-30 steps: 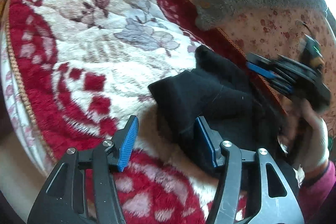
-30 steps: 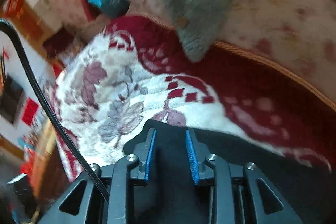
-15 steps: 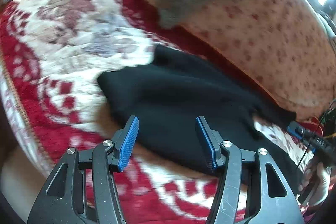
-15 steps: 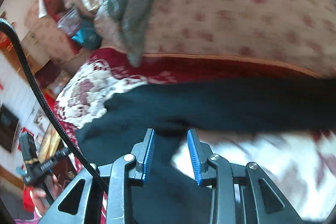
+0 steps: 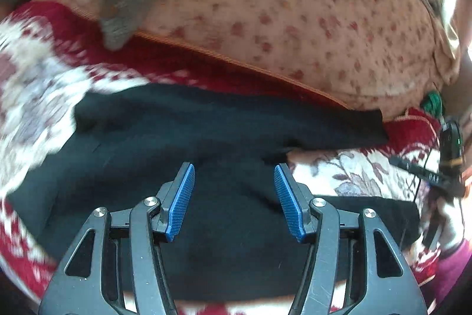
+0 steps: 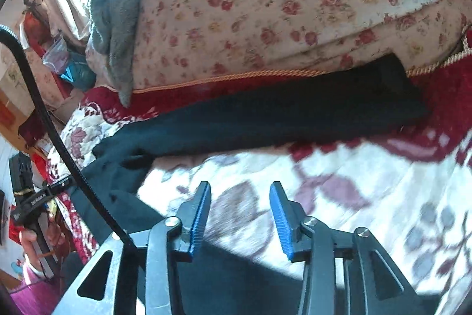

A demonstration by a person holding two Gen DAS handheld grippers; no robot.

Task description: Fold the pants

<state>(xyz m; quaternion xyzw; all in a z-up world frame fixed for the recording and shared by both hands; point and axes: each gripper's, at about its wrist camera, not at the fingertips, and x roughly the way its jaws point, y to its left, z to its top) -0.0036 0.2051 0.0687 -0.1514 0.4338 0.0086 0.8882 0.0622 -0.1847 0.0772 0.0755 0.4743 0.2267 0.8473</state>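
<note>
Black pants (image 5: 183, 132) lie spread on a red and white floral blanket (image 5: 35, 84); one leg stretches to the right along the blanket's back edge. My left gripper (image 5: 234, 197) is open and empty, just above the pants' wide part. In the right wrist view the same far leg (image 6: 295, 111) runs across the middle, and another part of the pants (image 6: 236, 285) lies under the gripper. My right gripper (image 6: 240, 214) is open and empty over the blanket (image 6: 354, 197). The right gripper (image 5: 448, 164) also shows at the left view's right edge.
A floral pink quilt (image 6: 280, 5) is heaped behind the blanket, with a grey fleece garment (image 6: 115, 14) draped over it. The left hand-held gripper (image 6: 32, 202) shows at the far left. Clutter (image 6: 70, 67) sits beyond the bed's end.
The bunched pants have been spread out: the far leg now lies stretched to the right. Both views swung right. The right gripper's fingers opened wider and now hang over bare blanket.
</note>
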